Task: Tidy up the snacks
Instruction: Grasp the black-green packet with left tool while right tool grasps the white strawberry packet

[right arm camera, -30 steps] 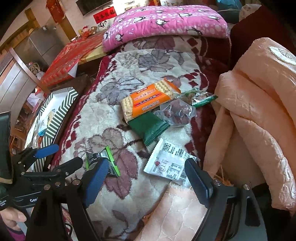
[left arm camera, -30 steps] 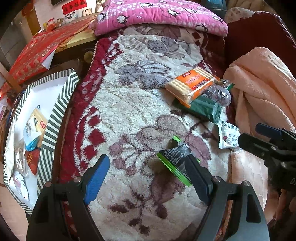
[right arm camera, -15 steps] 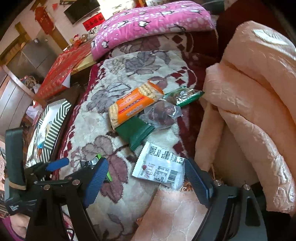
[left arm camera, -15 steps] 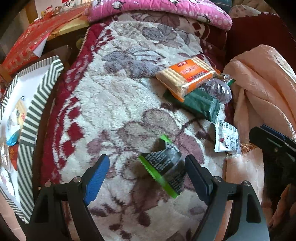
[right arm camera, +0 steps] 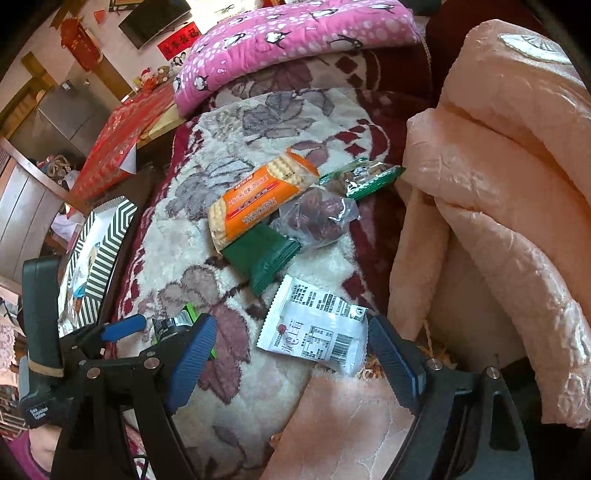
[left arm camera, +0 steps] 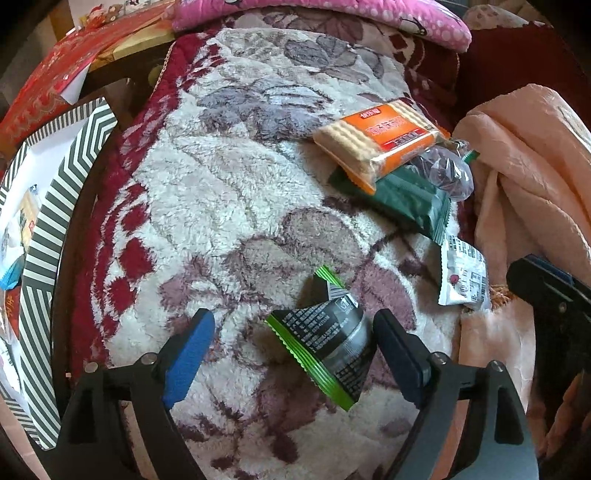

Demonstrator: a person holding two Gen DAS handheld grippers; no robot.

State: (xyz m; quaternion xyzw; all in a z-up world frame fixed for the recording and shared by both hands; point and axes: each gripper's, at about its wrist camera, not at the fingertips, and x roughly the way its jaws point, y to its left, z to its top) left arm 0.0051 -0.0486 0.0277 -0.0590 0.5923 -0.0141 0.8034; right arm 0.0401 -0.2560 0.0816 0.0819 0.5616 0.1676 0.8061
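This is a home, a lived-in room: a plush floral blanket (right arm camera: 236,155) covers a sofa or bed (which one is unclear), with a pink penguin-print quilt (right arm camera: 295,40), a peach quilt (right arm camera: 509,177) and red paper banners on the wall (right arm camera: 179,40).

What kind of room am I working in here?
Most likely a home living room or bedroom: snack packets lie on a plush floral blanket over a sofa or bed, with a pink penguin quilt, a wall-mounted TV and red festive wall decorations.

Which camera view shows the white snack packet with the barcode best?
The right wrist view: the white packet lies whole, print readable, between the open right tongs. The left wrist view shows it small and slanted near the right edge.
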